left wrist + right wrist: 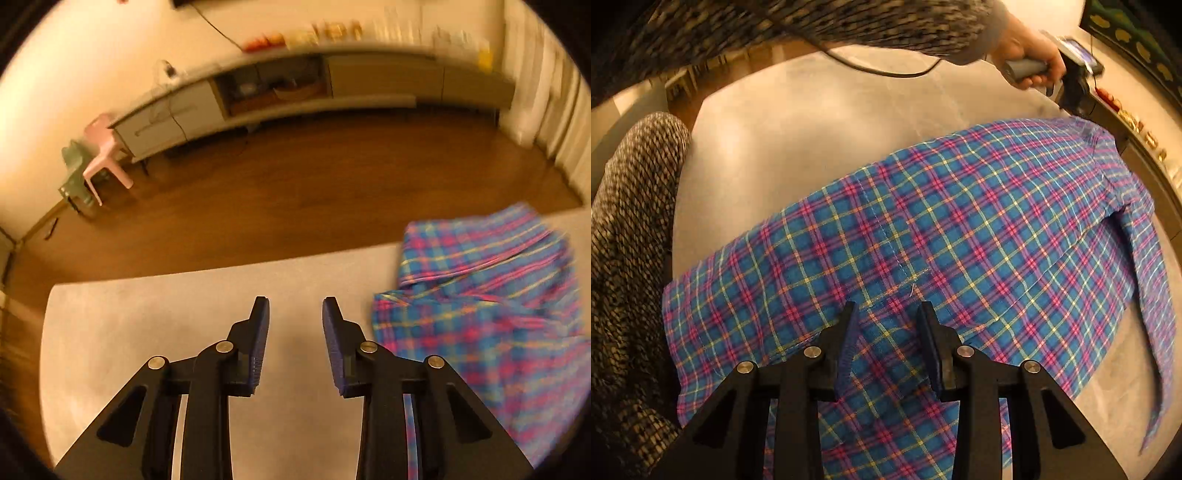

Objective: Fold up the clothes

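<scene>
Both fingers (pixel 263 332) apart, plaid shirt (pixel 960 229) ungripped

Ahead of the left gripper, past the pale grey tabletop (pixel 147 332), brown wood-plank floor (pixel 295 192) runs to a long low cream sideboard (pixel 369 85) against the wall, with a pink plastic chair (pixel 105 147) and a green one (pixel 75 173) far left.

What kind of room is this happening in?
Probably a home living room: a long low cabinet along the wall, wooden floor, small pink plastic chair, and a plaid shirt on a pale table.
</scene>
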`<state>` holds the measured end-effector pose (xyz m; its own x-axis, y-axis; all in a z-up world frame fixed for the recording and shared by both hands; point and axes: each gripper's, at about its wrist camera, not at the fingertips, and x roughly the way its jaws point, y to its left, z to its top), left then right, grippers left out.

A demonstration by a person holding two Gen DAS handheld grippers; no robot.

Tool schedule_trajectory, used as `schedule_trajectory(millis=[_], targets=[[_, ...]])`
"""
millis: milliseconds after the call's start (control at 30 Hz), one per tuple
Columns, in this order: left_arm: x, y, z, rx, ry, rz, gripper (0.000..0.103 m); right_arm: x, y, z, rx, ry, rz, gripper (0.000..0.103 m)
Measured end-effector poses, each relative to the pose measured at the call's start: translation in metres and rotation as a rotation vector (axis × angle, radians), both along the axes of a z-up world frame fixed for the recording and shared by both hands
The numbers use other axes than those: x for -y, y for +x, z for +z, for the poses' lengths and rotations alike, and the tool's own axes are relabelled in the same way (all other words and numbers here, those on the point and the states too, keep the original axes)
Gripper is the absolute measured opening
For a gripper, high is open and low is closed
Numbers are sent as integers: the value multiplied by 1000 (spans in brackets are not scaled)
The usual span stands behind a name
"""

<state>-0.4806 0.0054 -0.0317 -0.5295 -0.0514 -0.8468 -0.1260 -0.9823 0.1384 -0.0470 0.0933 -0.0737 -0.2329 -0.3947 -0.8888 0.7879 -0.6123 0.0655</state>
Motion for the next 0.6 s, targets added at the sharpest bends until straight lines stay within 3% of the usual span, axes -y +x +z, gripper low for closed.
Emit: schedule_trajectory(millis=[67,133,200,267,333,367,433,533,600], targets=[[-7,41,3,13,60,-69,45,-22,-18,10,69,-64,-37,38],[-15,82,6,26,120,-138,52,-63,-41,35,26,-123,-140,40],[-22,123,10,39,180,-207,57,-126,-70,64,-70,-155,-330,58],[-30,164,13,53,240,-276,57,-206,-95,81,-167,-144,-602,65],[-38,205,15,68,295,-344,57,-280,-114,82,-183,-138,-870,65],[-47,218,6,90,287,-372,57,-317,-123,81,-187,-134,-1004,65],[-61,234,-9,105,229,-388,57,-366,-128,66,-146,-131,-1154,65],[-74,244,-26,102,157,-379,59,-402,-139,29,-45,-138,-1235,65],[-82,248,-29,81,112,-399,61,-392,-144,15,-21,-112,-1213,65]])
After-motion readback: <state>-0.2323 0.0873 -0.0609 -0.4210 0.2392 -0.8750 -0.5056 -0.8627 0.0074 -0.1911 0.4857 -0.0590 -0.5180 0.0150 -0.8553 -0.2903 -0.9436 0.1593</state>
